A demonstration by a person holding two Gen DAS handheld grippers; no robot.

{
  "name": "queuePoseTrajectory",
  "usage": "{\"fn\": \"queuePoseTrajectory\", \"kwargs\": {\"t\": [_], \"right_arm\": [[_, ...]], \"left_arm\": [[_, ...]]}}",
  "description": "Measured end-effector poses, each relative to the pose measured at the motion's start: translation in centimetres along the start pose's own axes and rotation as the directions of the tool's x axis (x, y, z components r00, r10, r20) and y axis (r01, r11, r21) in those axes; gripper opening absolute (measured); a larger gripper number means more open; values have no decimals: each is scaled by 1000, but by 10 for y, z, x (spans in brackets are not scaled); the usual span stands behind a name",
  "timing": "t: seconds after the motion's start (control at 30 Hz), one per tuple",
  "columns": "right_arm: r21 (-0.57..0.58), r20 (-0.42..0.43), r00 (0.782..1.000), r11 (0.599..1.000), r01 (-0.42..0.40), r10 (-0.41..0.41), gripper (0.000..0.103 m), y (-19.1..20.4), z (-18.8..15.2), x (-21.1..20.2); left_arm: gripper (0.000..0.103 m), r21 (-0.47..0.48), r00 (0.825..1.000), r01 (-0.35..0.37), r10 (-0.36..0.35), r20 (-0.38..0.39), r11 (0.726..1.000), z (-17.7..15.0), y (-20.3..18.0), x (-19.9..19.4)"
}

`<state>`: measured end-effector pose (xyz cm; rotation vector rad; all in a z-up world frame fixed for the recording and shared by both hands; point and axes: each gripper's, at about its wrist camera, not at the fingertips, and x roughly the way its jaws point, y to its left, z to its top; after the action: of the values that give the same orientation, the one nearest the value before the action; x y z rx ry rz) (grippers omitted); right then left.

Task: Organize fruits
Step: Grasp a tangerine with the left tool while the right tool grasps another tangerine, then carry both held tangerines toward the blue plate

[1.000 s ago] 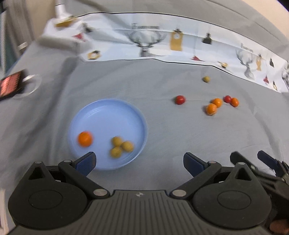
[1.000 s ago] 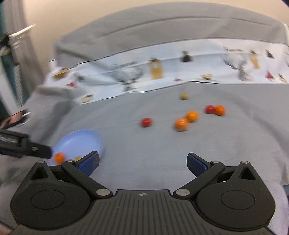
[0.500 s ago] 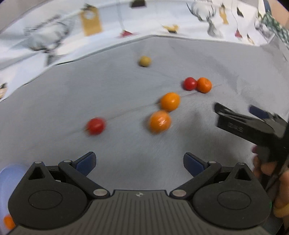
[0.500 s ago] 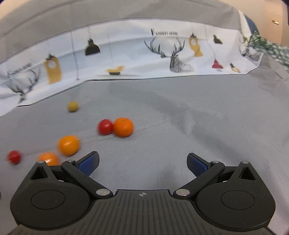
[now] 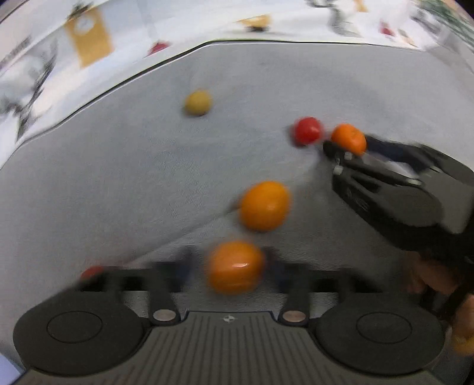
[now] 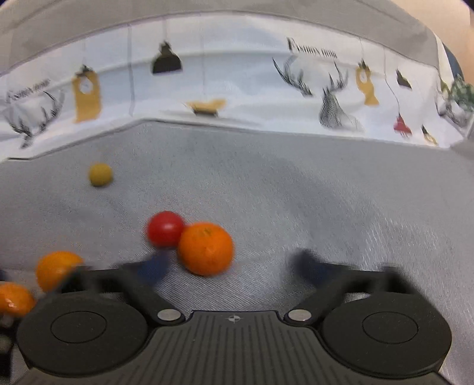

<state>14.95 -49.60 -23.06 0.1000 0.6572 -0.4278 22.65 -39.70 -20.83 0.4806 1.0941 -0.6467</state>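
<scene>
Glossy orange fruit (image 5: 235, 266) and red tomato (image 6: 164, 228) — on matt, woven grey cloth (image 6: 296, 192).

A grey cloth (image 6: 311, 189) with a fine woven texture covers the whole working surface and lies in soft creases and shallow folds. Along its far edge runs a broad white printed band (image 6: 237, 86), edged with a thin dark line, showing antlered deer heads, mustard-yellow clocks, black hanging lamps, small red shapes and a line of script. Beyond the band more grey fabric (image 6: 207, 9) rises, and a plain beige wall (image 6: 438, 14) shows in the upper right corner. The light is even and soft.
</scene>
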Motion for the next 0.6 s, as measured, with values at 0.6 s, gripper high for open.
{"fn": "queuePoseTrajectory", "kwargs": {"t": [0.6], "right_arm": [[187,64,993,976,-108,97,36,6,-15,-196]], "left_arm": [[41,-154,999,-41,46,25,987,-145,52,-209]]}}
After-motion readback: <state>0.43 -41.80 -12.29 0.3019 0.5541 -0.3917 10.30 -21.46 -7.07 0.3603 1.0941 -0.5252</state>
